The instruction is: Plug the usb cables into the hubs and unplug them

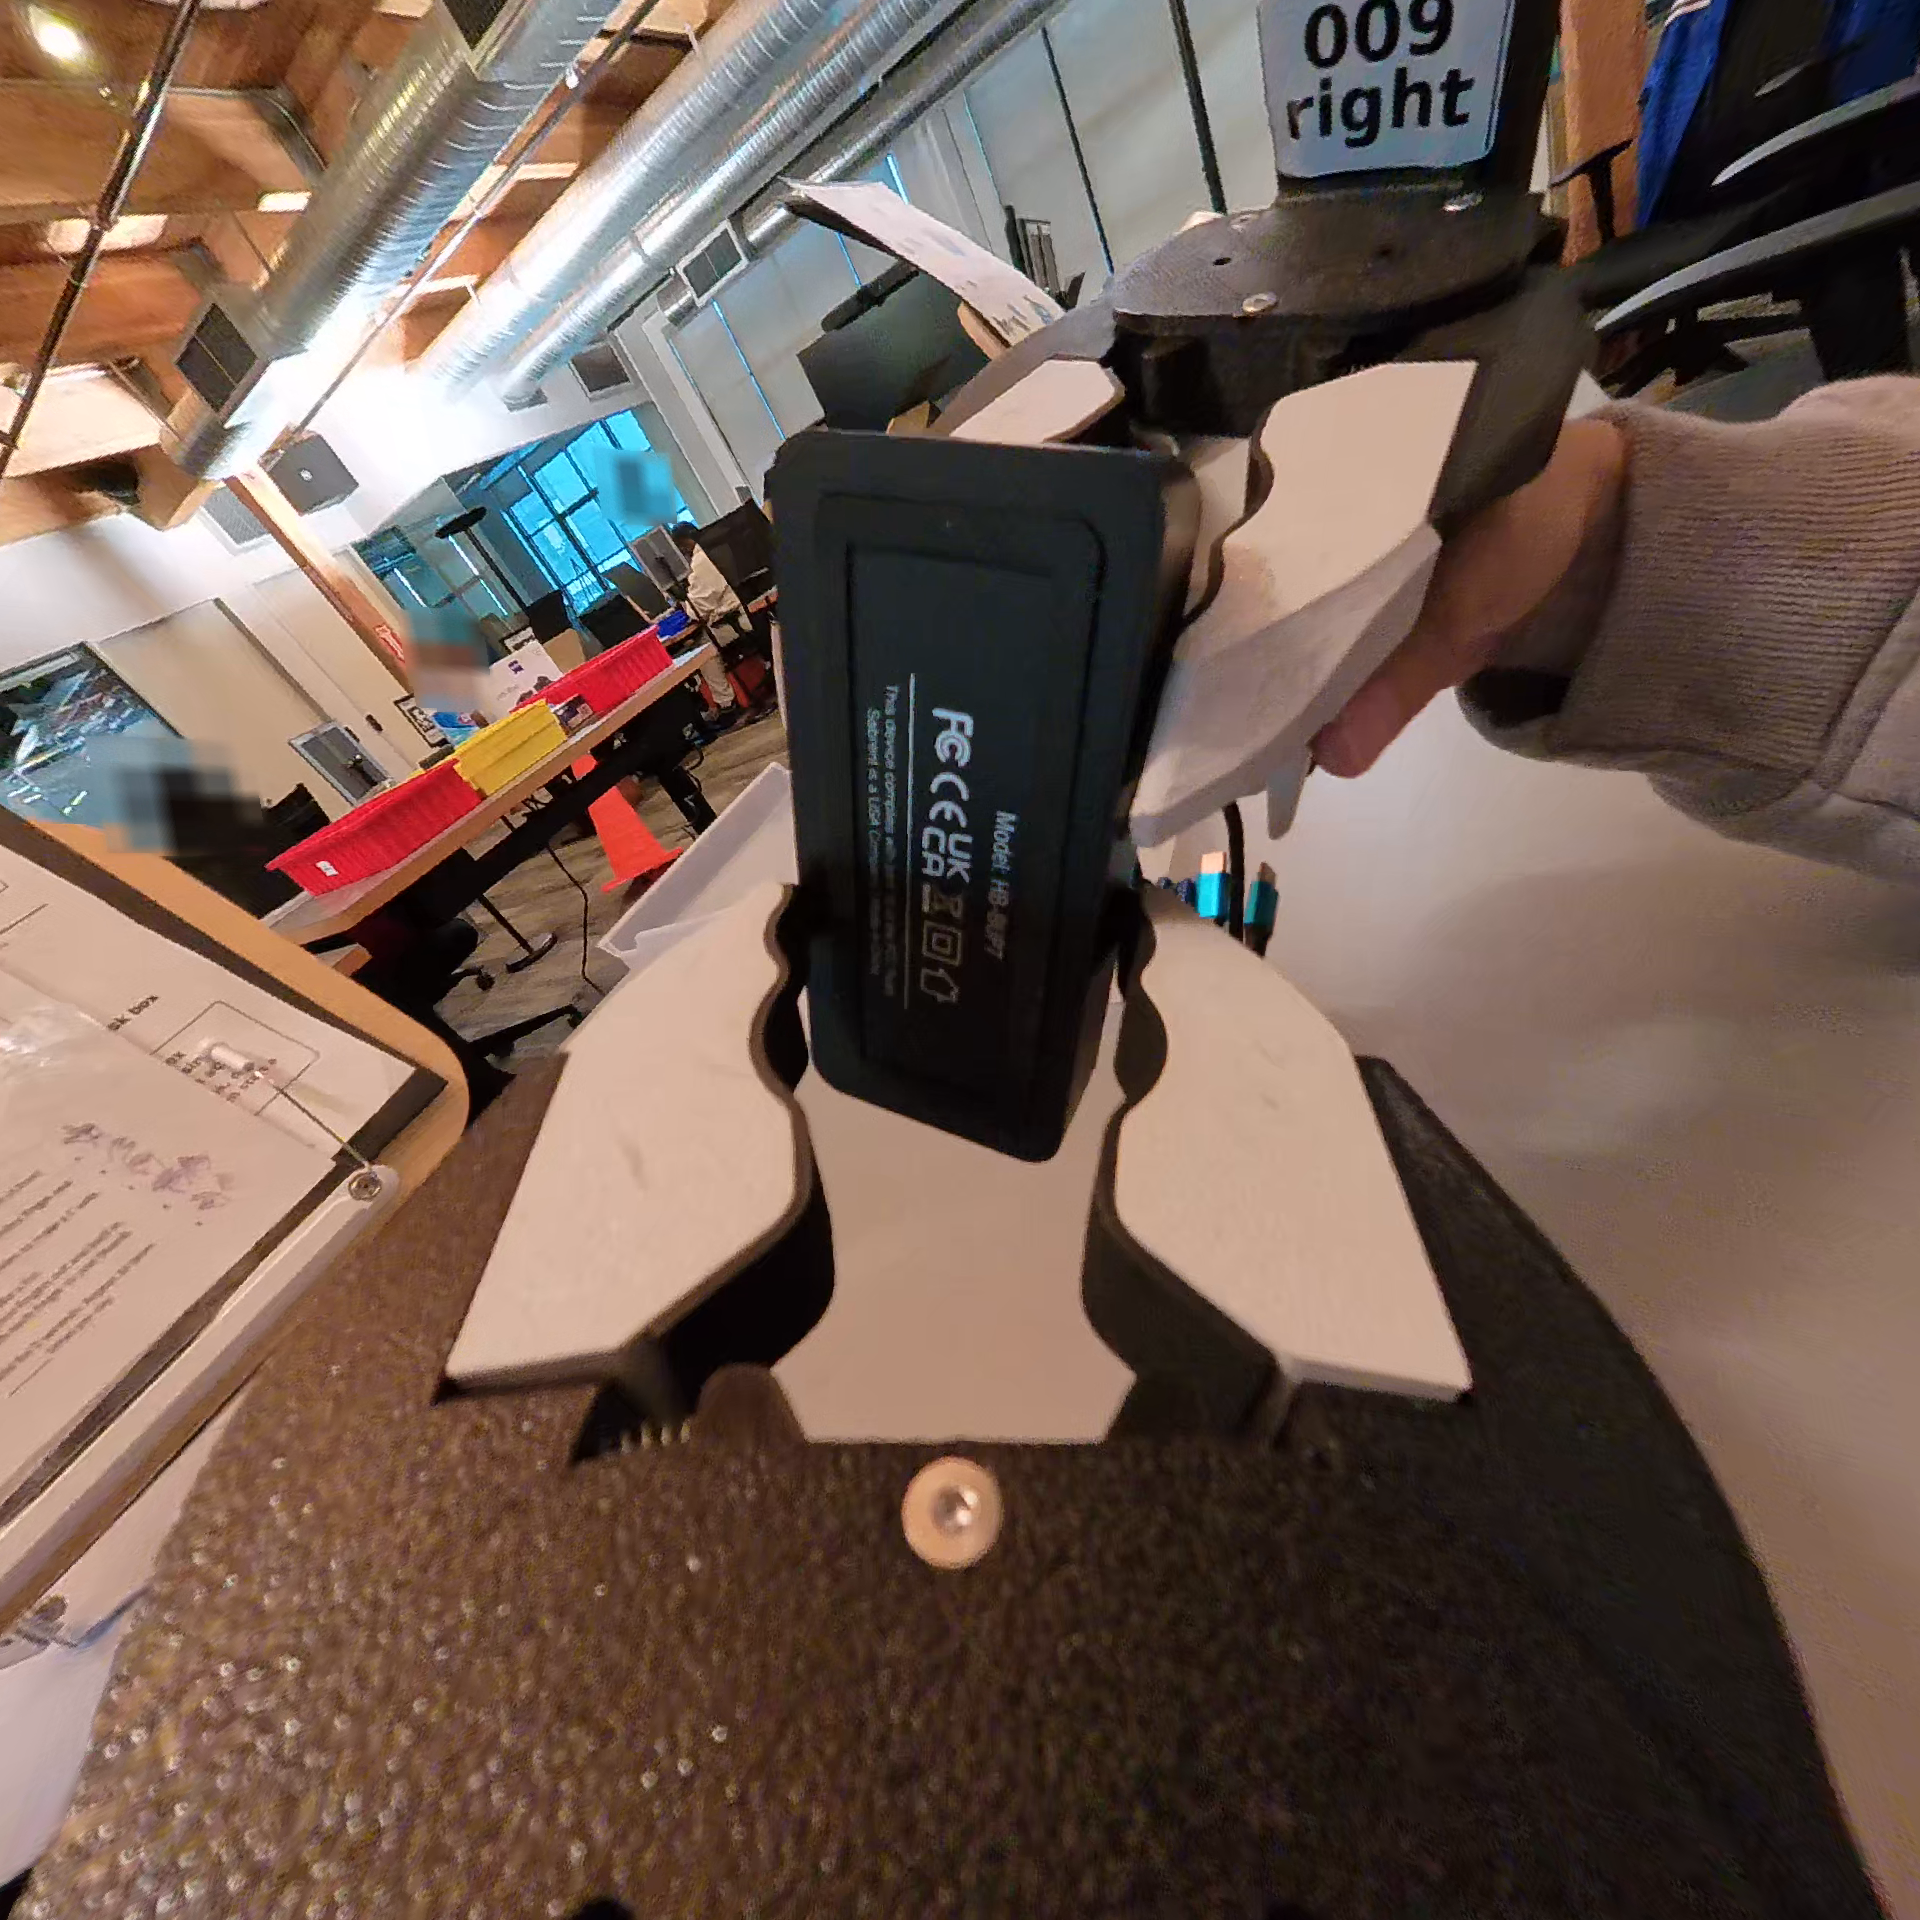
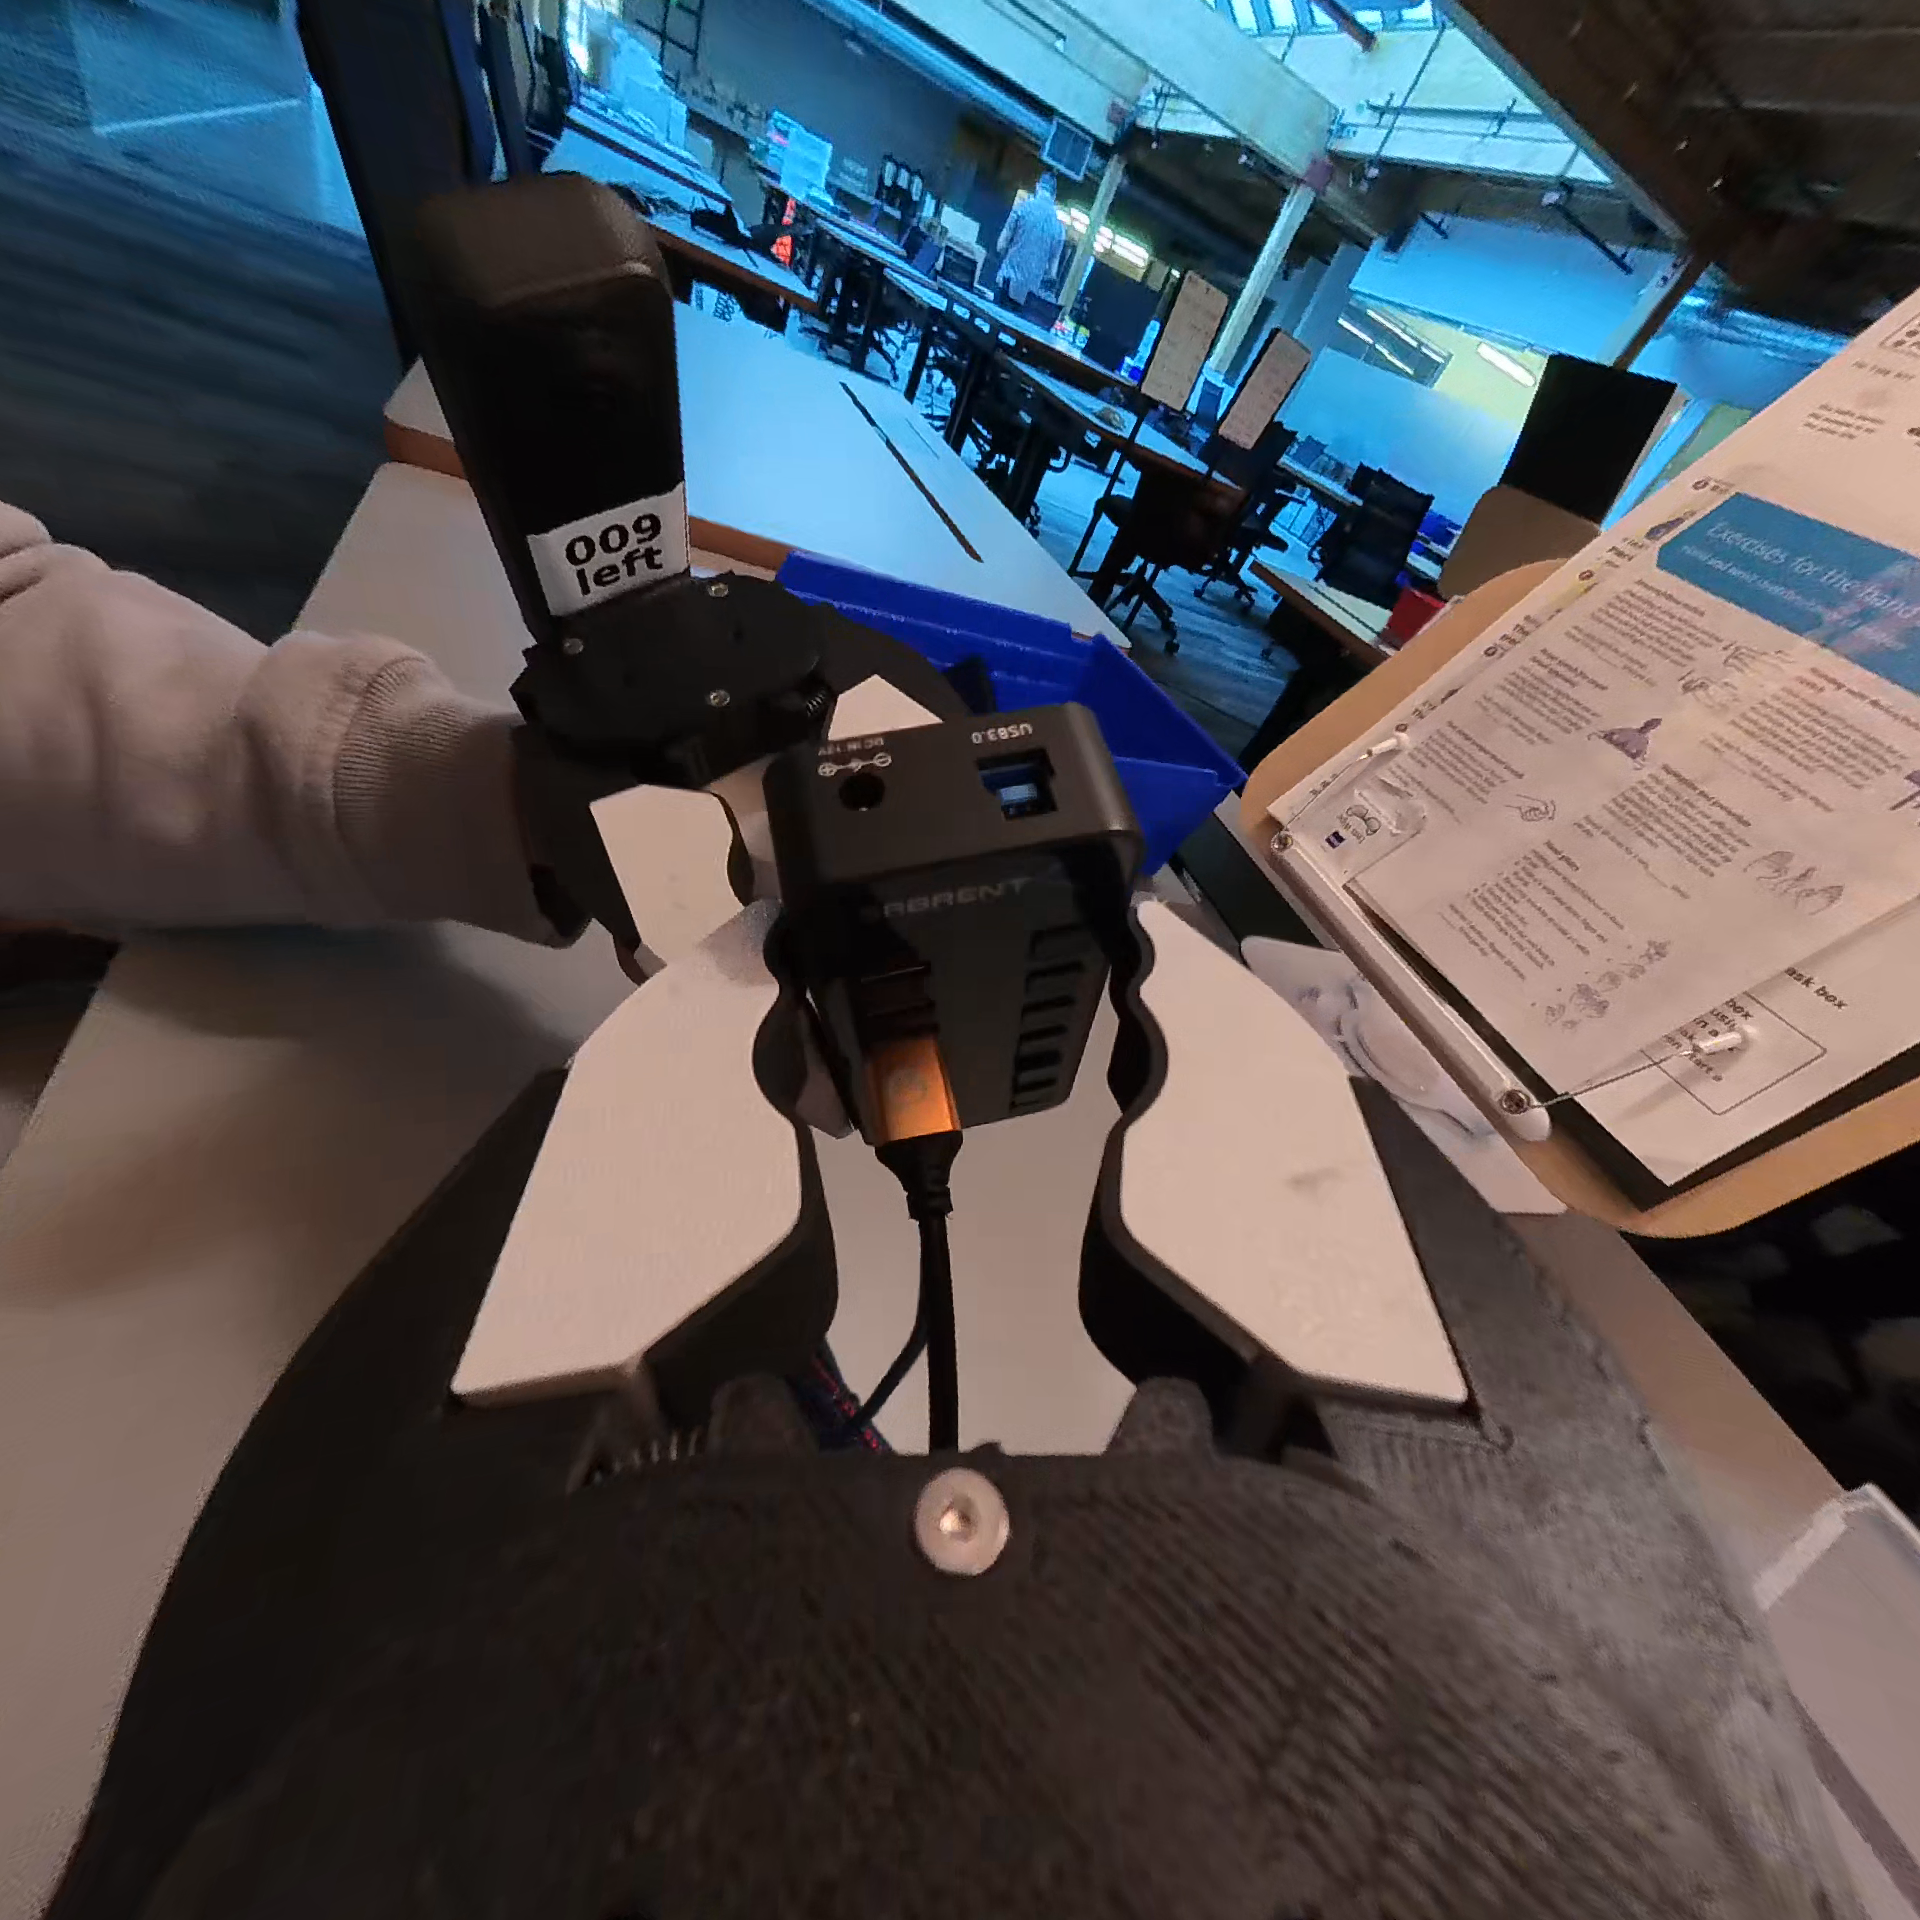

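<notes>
Both claws — left claw, right claw — clamp hub above table edge

A clipboard with printed sheets leans at right, a blue bin sits beyond; red bins and a yellow bin line a far table.

Each tool is built from speckled black printed plastic, with a broad rounded body in which a single silver screw is set on the centre line. The left tool and the right tool are each fitted with two flat pale grey fingers whose inner edges are cut in a wavy, dark-rimmed outline. A black upright handle bearing a white label is mounted on each. Grey knitted sleeves are worn.
</notes>
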Action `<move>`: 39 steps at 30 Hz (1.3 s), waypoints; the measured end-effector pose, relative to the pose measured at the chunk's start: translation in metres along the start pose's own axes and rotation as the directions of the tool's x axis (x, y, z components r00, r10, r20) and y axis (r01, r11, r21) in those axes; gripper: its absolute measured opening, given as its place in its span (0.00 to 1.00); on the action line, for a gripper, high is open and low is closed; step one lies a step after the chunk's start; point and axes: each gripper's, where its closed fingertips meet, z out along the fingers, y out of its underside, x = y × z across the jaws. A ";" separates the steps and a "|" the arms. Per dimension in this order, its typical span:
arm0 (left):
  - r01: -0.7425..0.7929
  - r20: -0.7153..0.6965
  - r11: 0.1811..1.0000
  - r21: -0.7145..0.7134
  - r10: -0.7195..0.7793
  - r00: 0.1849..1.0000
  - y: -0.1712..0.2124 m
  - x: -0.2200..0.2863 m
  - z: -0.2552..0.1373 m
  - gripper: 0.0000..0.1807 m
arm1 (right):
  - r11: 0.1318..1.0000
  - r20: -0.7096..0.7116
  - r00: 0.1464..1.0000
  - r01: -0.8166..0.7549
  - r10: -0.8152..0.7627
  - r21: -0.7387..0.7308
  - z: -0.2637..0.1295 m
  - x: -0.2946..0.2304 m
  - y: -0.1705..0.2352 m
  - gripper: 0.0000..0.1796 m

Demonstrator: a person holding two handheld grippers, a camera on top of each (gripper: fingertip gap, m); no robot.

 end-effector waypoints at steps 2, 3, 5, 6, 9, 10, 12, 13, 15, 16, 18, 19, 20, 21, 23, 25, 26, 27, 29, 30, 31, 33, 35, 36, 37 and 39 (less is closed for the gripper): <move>0.002 -0.001 1.000 0.021 -0.001 1.000 -0.005 -0.006 0.001 0.32 | 0.998 0.023 0.999 -0.046 0.045 0.051 0.000 0.007 -0.006 0.32; -0.008 0.001 0.999 0.038 0.008 1.000 -0.009 -0.010 0.000 0.32 | 0.994 0.044 0.997 -0.069 0.066 0.083 -0.002 0.011 -0.011 0.32; -0.010 -0.029 0.998 0.055 0.011 1.000 -0.017 -0.015 -0.001 0.32 | 0.988 0.105 0.990 -0.103 0.091 0.113 -0.004 0.016 -0.018 0.32; 0.010 -0.057 0.999 0.038 -0.008 0.998 -0.018 -0.018 -0.002 0.31 | 0.989 0.123 0.989 -0.096 0.082 0.112 -0.004 0.020 -0.020 0.32; 0.111 -0.092 0.994 -0.016 -0.112 0.989 -0.018 -0.034 -0.003 0.33 | 0.989 0.157 0.984 -0.107 0.090 0.101 0.000 0.032 -0.024 0.32; 0.144 -0.119 0.989 -0.033 -0.147 0.982 -0.017 -0.036 -0.002 0.34 | 0.988 0.173 0.980 -0.117 0.098 0.103 0.003 0.035 -0.026 0.32; 0.172 -0.131 0.983 -0.057 -0.179 0.975 -0.017 -0.042 -0.001 0.34 | 0.986 0.205 0.972 -0.138 0.116 0.096 0.011 0.040 -0.027 0.32; 0.171 -0.143 0.982 -0.074 -0.181 0.973 -0.015 -0.043 0.001 0.35 | 0.986 0.233 0.965 -0.142 0.119 0.085 0.015 0.039 -0.027 0.32; 0.168 -0.146 0.980 -0.106 -0.182 0.972 -0.011 -0.047 0.004 0.34 | 0.990 0.233 0.965 -0.137 0.125 0.036 0.025 0.043 -0.023 0.32; 0.161 -0.141 0.979 -0.128 -0.178 0.974 -0.007 -0.050 0.006 0.33 | 0.992 0.224 0.967 -0.128 0.124 0.004 0.031 0.044 -0.021 0.32; 0.122 -0.118 0.979 -0.163 -0.142 0.983 0.001 -0.057 0.009 0.34 | 0.994 0.193 0.975 -0.096 0.106 -0.060 0.039 0.048 -0.018 0.32; 0.112 -0.116 0.976 -0.184 -0.135 0.984 0.004 -0.059 0.009 0.34 | 0.993 0.184 0.978 -0.085 0.100 -0.086 0.041 0.050 -0.017 0.32; 0.101 -0.123 0.976 -0.195 -0.127 0.984 0.005 -0.061 0.009 0.34 | 0.992 0.173 0.980 -0.080 0.096 -0.096 0.043 0.052 -0.018 0.32; 0.098 -0.124 0.978 -0.186 -0.122 0.985 0.003 -0.065 0.010 0.34 | 0.992 0.163 0.982 -0.086 0.100 -0.087 0.044 0.055 -0.022 0.32; 0.121 -0.137 0.983 -0.135 -0.140 0.981 -0.005 -0.069 0.010 0.34 | 0.993 0.157 0.981 -0.102 0.110 -0.059 0.044 0.059 -0.028 0.32; 0.131 -0.151 0.986 -0.104 -0.145 0.978 -0.007 -0.071 0.012 0.34 | 0.996 0.155 0.984 -0.085 0.088 -0.026 0.045 0.061 -0.029 0.32; 0.132 -0.153 0.986 -0.102 -0.147 0.977 -0.006 -0.072 0.012 0.34 | 0.995 0.156 0.983 -0.099 0.101 -0.018 0.045 0.062 -0.028 0.32; 0.139 -0.156 0.986 -0.095 -0.153 0.976 -0.005 -0.073 0.012 0.34 | 0.993 0.159 0.980 -0.116 0.117 -0.015 0.046 0.063 -0.028 0.32; 0.167 -0.165 0.985 -0.030 -0.170 0.972 -0.009 -0.074 0.011 0.34 | 0.993 0.140 0.983 -0.118 0.116 0.009 0.045 0.066 -0.031 0.32; 0.193 -0.163 0.981 0.008 -0.189 0.968 -0.011 -0.076 0.011 0.34 | 0.994 0.105 0.989 -0.106 0.103 0.026 0.043 0.070 -0.034 0.32; 0.229 -0.162 0.973 0.042 -0.220 0.962 -0.014 -0.079 0.011 0.33 | 0.996 0.073 0.994 -0.082 0.078 0.045 0.040 0.073 -0.037 0.33; 0.310 -0.161 0.945 0.105 -0.291 0.943 -0.016 -0.088 0.009 0.33 | 0.996 0.051 0.998 -0.038 0.034 0.080 0.031 0.073 -0.044 0.32; 0.380 -0.203 0.911 0.163 -0.346 0.916 -0.017 -0.091 0.005 0.33 | 0.997 0.013 0.999 -0.038 0.038 0.060 0.023 0.079 -0.044 0.31; 0.398 -0.212 0.898 0.186 -0.359 0.909 -0.017 -0.093 0.004 0.33 | 0.998 -0.014 0.998 -0.055 0.055 0.040 0.019 0.084 -0.041 0.31; 0.415 -0.235 0.887 0.201 -0.368 0.900 -0.017 -0.093 0.002 0.33 | 0.997 -0.027 0.997 -0.074 0.075 0.033 0.016 0.087 -0.040 0.31; 0.418 -0.250 0.885 0.207 -0.365 0.897 -0.017 -0.090 0.003 0.33 | 0.993 0.015 0.994 -0.106 0.106 0.059 0.016 0.082 -0.044 0.31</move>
